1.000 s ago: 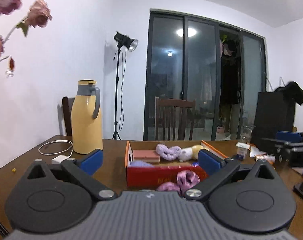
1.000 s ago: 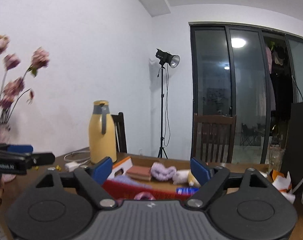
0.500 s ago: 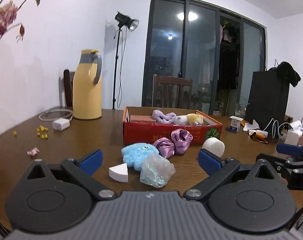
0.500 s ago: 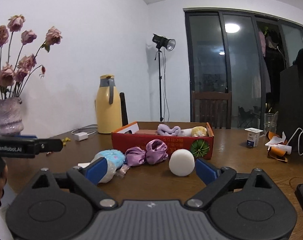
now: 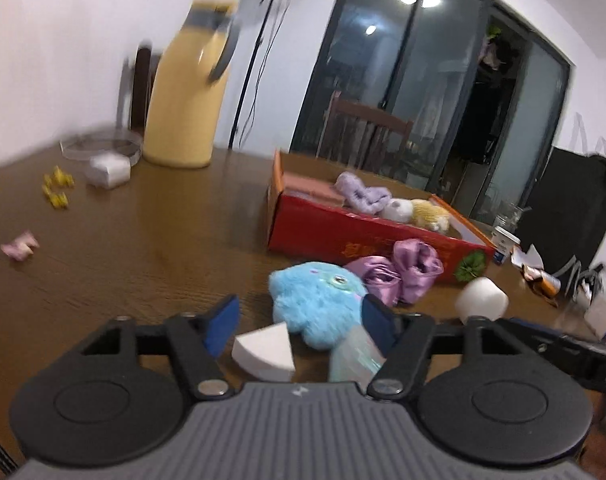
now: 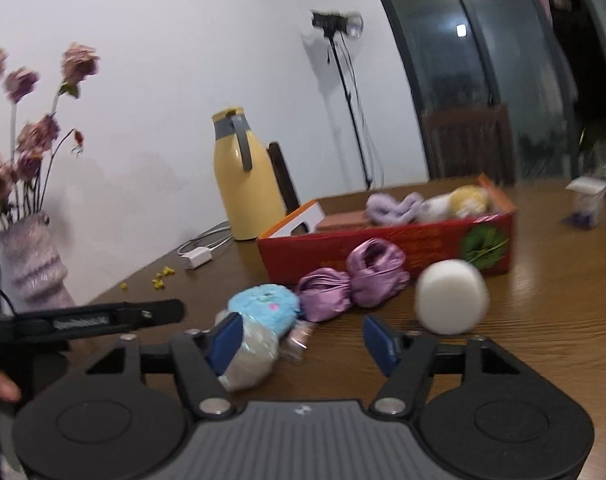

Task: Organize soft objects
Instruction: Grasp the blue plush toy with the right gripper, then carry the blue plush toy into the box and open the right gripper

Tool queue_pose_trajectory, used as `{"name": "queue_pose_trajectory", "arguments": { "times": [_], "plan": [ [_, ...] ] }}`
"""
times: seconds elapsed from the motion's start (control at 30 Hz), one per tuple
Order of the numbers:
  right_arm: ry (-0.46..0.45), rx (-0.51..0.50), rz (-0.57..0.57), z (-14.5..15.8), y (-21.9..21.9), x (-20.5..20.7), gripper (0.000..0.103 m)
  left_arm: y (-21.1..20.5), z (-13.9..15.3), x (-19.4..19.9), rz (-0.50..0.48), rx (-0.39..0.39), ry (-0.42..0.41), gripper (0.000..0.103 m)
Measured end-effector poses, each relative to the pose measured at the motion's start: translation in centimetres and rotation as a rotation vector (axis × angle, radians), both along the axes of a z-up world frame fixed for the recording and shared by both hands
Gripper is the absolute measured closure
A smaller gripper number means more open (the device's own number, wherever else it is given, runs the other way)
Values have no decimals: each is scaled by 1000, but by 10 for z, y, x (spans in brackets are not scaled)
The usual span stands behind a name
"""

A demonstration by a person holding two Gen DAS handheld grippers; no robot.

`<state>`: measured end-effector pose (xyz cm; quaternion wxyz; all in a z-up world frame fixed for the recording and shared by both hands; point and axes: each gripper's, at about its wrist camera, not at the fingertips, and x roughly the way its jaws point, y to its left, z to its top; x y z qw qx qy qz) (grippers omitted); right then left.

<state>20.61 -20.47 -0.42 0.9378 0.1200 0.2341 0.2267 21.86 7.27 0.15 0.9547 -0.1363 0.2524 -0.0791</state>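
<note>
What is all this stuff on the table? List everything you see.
Box: one, red, mid-table, holding soft things.
Blue plush: one, before the box.
Satin scrunchies: two, purple, against the box front.
White sponge cylinder: one, right of the scrunchies.
White wedge: one, near the blue plush.
Clear wrapped bundle: one, glittery, nearest.
Flask: one, yellow, by the wall.
Vase: one, with dried pink flowers.
Charger: one, white.
Left gripper: jaws closing, gripping nothing.
Right gripper: jaws closing, gripping nothing.

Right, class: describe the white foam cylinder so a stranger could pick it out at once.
Find the red cardboard box on the wooden table. By its green-leaf corner, outside the box, lies the white foam cylinder. Unlike the shiny purple scrunchies beside it, it is plain, smooth and round-ended.
</note>
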Motion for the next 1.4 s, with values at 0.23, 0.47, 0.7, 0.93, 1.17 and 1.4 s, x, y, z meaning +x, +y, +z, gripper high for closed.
{"name": "queue_pose_trajectory", "arguments": {
  "times": [0.23, 0.47, 0.7, 0.93, 1.17, 1.4],
  "plan": [
    [159, 60, 70, -23, 41, 82, 54, 19, -19, 55, -52, -152, 96, 51],
    [228, 60, 121, -38, 65, 107, 62, 27, -34, 73, -105, -263, 159, 72],
    [17, 54, 125, 14, 56, 81, 66, 18, 23, 37, -136, -245, -21, 73],
    [-109, -7, 118, 55, 15, -1, 66, -28, 50, -30, -205, -238, -73, 73],
    [111, 15, 57, -1, -38, -58, 66, -76, -9, -67, -280, -239, 138, 73],
    [152, -16, 15, -30, -47, -71, 66, -94, -41, -68, -261, -185, 181, 70]
  ]
}}
